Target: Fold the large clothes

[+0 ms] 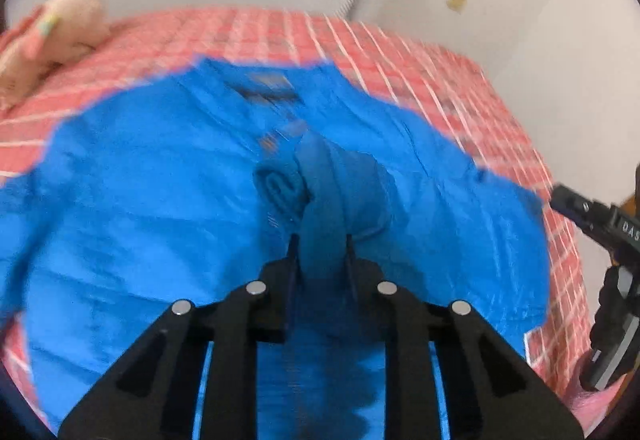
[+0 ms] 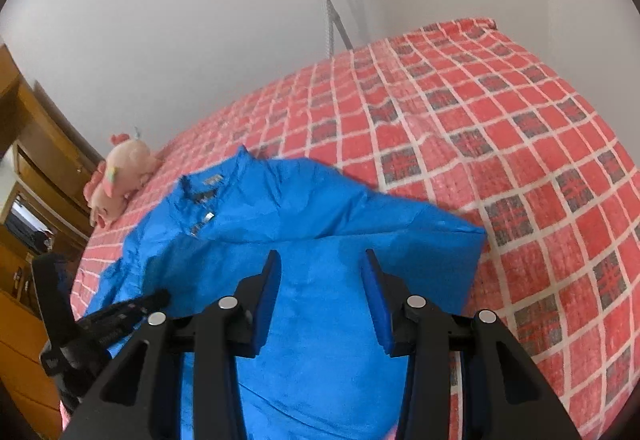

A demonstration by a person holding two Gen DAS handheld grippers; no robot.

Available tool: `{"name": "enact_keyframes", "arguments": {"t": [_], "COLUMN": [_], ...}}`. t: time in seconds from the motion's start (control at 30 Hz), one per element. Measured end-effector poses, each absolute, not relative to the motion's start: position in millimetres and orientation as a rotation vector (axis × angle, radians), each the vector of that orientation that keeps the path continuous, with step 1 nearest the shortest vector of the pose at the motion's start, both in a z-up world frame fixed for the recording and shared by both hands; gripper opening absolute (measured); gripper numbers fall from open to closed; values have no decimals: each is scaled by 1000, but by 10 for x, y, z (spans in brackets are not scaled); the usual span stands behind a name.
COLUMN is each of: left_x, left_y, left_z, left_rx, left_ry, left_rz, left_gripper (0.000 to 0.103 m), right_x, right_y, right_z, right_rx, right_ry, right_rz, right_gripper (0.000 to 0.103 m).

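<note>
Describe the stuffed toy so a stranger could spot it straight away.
Start from the bed with the red checked bedspread. A blue garment lies spread over its near part; just beyond the garment's collar, near the bed's edge by the wooden furniture, lies the stuffed toy. It is the only pale pink, plush thing there.

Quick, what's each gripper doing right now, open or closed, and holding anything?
Left gripper: closed on a bunched fold of the blue garment.
Right gripper: open, holding nothing, above the blue garment.
</note>
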State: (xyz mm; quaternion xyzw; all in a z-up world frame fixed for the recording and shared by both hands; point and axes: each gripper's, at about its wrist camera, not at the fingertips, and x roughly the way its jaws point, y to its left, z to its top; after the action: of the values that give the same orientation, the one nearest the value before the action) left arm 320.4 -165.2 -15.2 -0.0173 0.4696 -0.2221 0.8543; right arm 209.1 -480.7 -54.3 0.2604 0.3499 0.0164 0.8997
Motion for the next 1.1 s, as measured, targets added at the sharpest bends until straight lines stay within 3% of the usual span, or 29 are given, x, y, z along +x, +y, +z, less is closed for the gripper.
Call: {"name": "enact_keyframes", "arguments": {"t": [0.27, 0.5, 0.6, 0.83, 1.0, 1.1], "left_x": [3333, 3628, 3706, 3716, 3515, 3327], "left_y": [-862, -567, -523, -408, -297, -428], "left_z": [125, -256, -466, -599, -193, 64], "left_rx": [-38, -52, -61, -95, -109, -83], "left_ry": [868, 966, 1008, 1014, 893, 804], "left_rz": [-271, -196, -188, -199, -85, -115], "left_gripper": [18, 20, 24, 34, 54, 57], "right_x": [2166, 2494, 2618, 2644, 2473, 2366], "right_y": [-4643, -4265, -4250, -4179, -4103, -3935], "right_z": [-567, -968, -1213, -1316, -985, -793], "right_rx": [546, 490, 485, 459, 430, 380], "right_ry": [713, 854, 948, 971, 890, 851], "right_rz": [145, 186, 143, 127, 138, 155], "right_gripper": [43, 43, 36, 33, 36, 38]}}
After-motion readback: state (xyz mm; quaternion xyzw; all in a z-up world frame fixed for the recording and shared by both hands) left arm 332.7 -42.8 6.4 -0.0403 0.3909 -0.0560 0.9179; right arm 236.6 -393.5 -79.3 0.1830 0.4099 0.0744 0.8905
